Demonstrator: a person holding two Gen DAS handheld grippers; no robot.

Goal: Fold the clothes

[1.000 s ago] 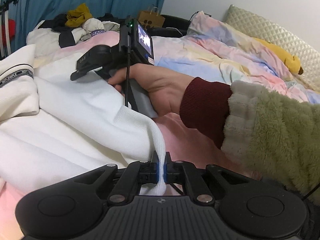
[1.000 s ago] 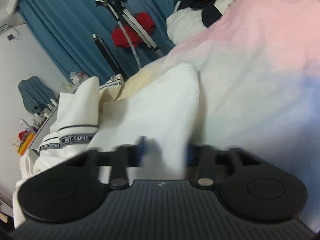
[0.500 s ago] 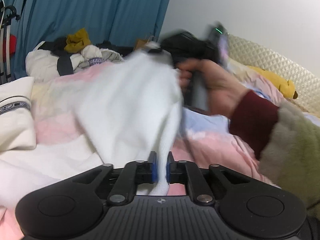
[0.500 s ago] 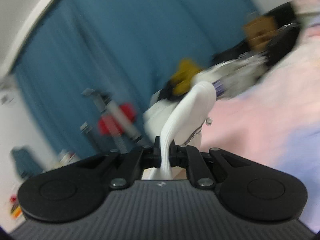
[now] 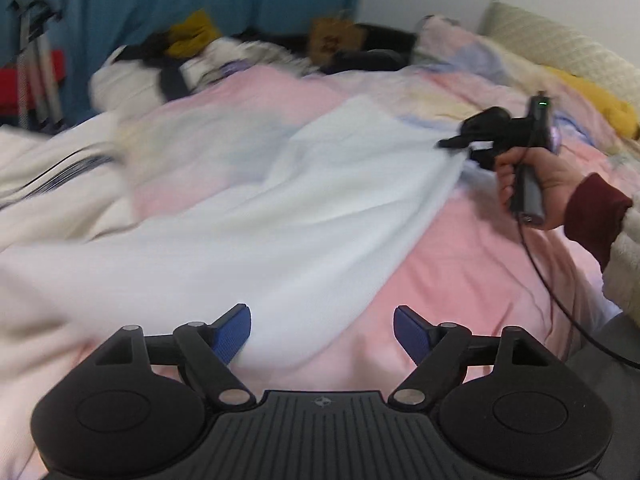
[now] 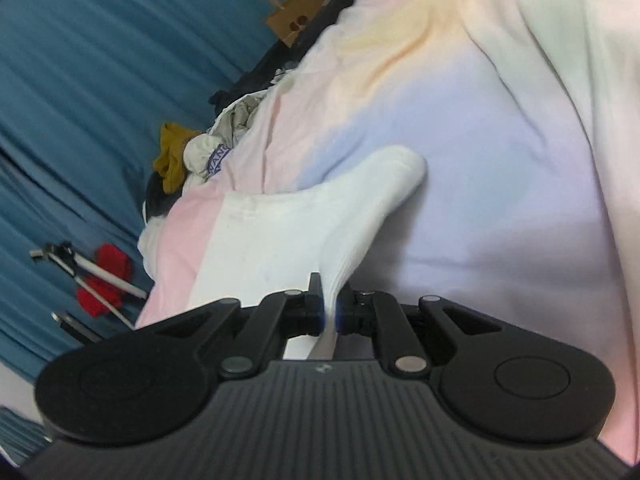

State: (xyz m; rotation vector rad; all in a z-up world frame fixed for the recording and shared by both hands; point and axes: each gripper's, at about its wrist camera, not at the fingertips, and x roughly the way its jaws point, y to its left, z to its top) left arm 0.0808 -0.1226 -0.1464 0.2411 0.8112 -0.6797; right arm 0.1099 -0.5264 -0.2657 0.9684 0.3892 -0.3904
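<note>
The white garment (image 5: 280, 216) was spread on the bed (image 5: 460, 264), toward 12 o'clock of the spread-jawed left hand-held gripper (image 5: 322, 330). Its ribbed cuff was clamped in the right hand-held gripper (image 6: 329, 312). Soft, limp fabric was judged best gripped at hems

A white garment (image 5: 256, 240) is spread flat across the pastel bedding, reaching from near left to far right, its far-right edge lifted slightly.
</note>
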